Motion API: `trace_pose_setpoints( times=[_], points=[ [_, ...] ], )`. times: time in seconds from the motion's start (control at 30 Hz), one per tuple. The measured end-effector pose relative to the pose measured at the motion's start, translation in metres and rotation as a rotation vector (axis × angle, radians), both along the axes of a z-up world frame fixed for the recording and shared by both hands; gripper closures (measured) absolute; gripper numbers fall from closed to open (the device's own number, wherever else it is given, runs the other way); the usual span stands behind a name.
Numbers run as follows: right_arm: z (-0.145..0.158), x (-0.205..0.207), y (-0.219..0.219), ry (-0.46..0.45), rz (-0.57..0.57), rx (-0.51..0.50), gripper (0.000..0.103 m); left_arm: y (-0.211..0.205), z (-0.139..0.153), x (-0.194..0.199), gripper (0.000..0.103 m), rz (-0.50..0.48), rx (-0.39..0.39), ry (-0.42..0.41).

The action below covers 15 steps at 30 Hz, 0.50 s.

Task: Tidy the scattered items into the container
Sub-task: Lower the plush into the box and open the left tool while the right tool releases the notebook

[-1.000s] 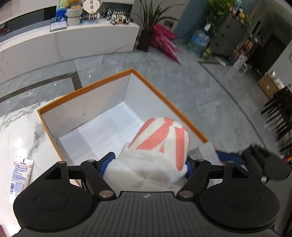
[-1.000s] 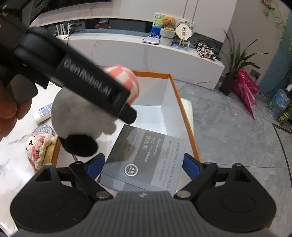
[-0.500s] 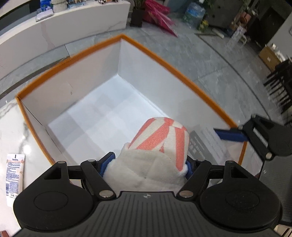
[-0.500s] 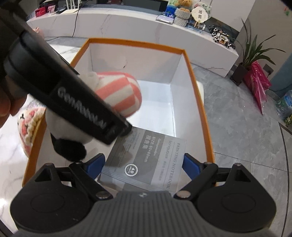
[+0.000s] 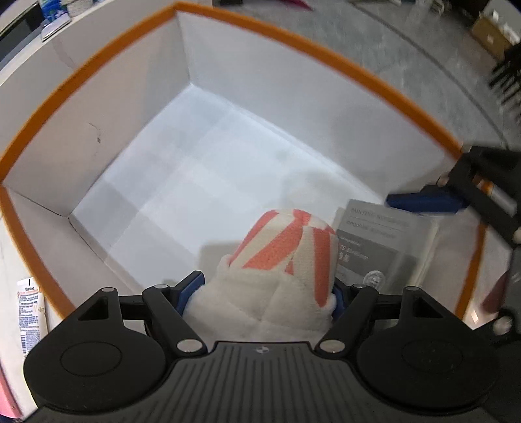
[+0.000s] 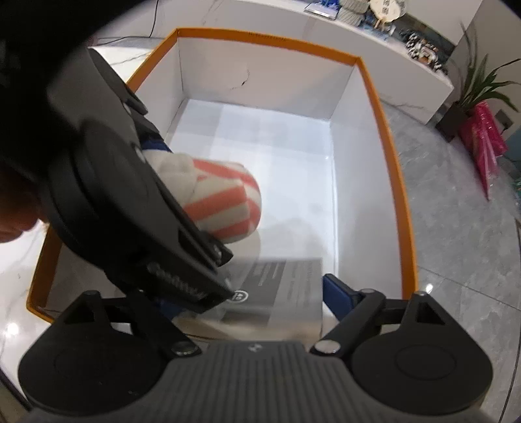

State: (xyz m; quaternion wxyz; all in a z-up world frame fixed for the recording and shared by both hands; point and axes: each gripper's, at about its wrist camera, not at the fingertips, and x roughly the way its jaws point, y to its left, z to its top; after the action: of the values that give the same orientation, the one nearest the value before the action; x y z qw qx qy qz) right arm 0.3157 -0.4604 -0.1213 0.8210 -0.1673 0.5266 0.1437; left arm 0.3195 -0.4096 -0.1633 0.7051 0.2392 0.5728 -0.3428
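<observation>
Two grippers point down into the orange-rimmed white box, over its near end. Left gripper has its blue pads pressed on a plush toy w/ pink-and-white striped cap, held above the box floor. Right gripper jaws are closing, grey painting notebook between them; can't tell if pads touch it. Vaseline tube lies outside, on marble counter.

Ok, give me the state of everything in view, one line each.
box, open-topped.
plush toy, clamped, held over the box floor.
left gripper, shut on plush toy.
right gripper, jaws closing, notebook between them; grip unclear.
notebook, blurred, inside the box.
tube, lying outside the box.
</observation>
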Motion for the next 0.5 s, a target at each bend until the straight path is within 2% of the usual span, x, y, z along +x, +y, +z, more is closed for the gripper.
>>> trace_pose_setpoints(
  times=[0.23,0.5],
  points=[
    [-0.007,0.012,-0.001,0.069,-0.021,-0.022,0.016,-0.008,-0.004,-0.002,0.014,-0.008,0.049,0.017],
    [-0.001,0.007,0.000,0.054,-0.022,-0.026,0.014,-0.004,0.006,0.001,0.013,0.046,0.007,0.027]
  ],
)
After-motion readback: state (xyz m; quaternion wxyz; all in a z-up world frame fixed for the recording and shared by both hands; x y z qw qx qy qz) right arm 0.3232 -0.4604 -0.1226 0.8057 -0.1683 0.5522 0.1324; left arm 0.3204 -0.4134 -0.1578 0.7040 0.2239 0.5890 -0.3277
